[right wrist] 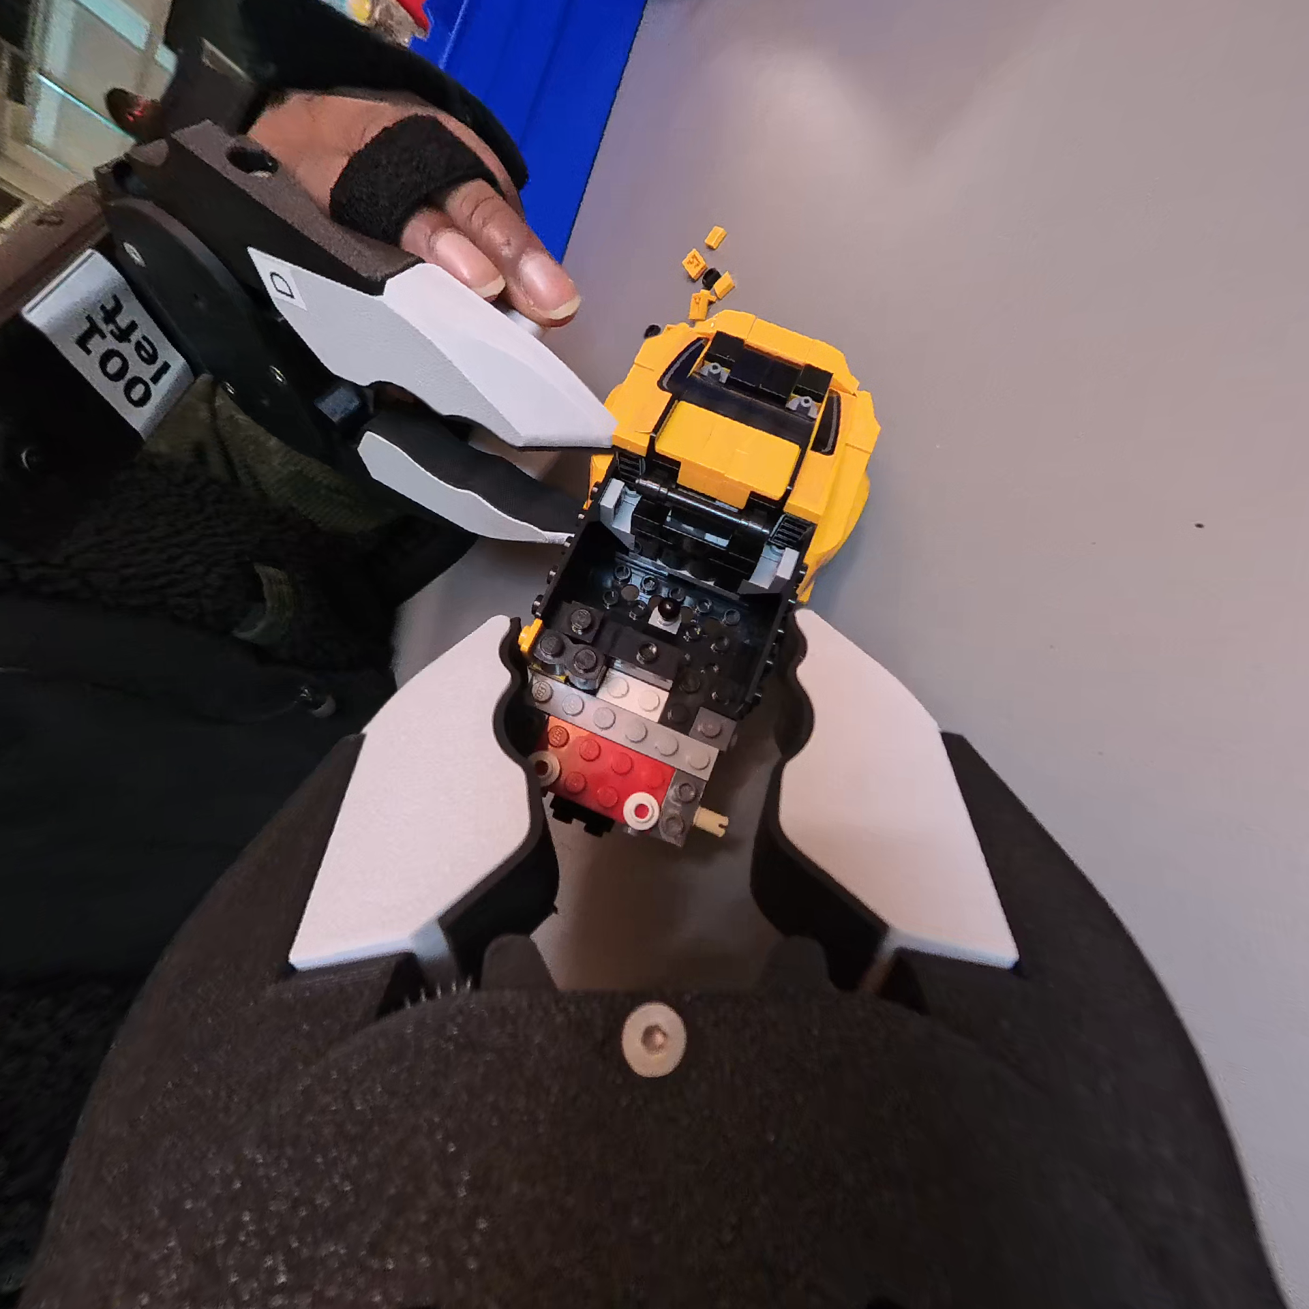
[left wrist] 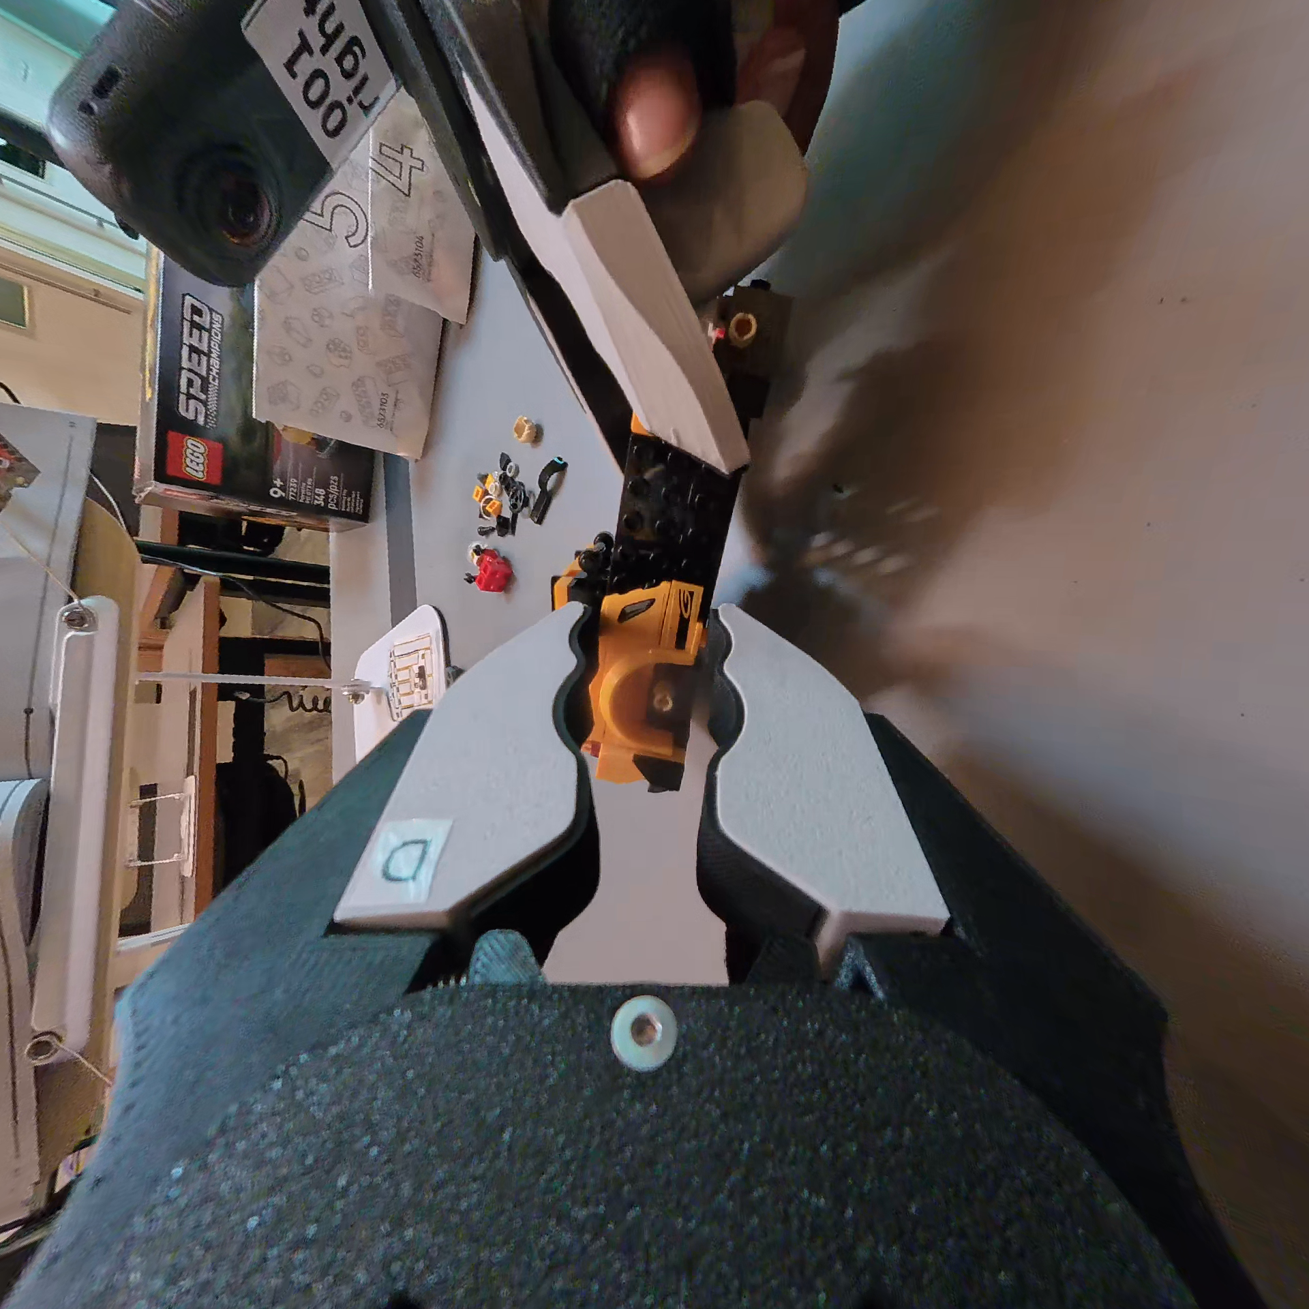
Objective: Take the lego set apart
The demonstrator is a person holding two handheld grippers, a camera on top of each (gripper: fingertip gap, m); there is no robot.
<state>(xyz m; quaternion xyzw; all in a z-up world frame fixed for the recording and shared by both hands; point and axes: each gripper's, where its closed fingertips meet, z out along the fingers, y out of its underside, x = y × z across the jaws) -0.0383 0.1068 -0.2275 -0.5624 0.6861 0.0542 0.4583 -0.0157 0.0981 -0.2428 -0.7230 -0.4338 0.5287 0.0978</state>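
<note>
Lego car [right wrist: 715, 538], yellow and black and partly stripped, is held over the grey table [right wrist: 1062, 354] between the two grippers. In the right wrist view its long axis runs straight away from that gripper: the intact yellow end with the black window parts points off up the table, and the bared end, a red plate with grey and white studs and a tan pin sticking out sideways, points back toward the camera. The roof is off the middle, so the black studded floor lies open to view.

The right gripper [right wrist: 648, 659] is clamped across the stripped end, a finger on each side of the chassis. The left gripper [left wrist: 648, 655] comes in from the side and is closed on the yellow body by a wheel arch; seen from the right wrist, its white fingertips [right wrist: 559, 425] press the car's flank. A gloved hand [right wrist: 453, 205] rests on that tool.

Small yellow bits [right wrist: 708, 273] lie loose just beyond the car's far end. In the left wrist view another scatter of tiny parts [left wrist: 510, 496] and a red piece [left wrist: 492, 570] sit on the table, well apart from the car. Farther off a black set box [left wrist: 212, 425] lies closed on its side, with paper bags [left wrist: 354, 312] lying partly over it; I cannot tell what either holds.
</note>
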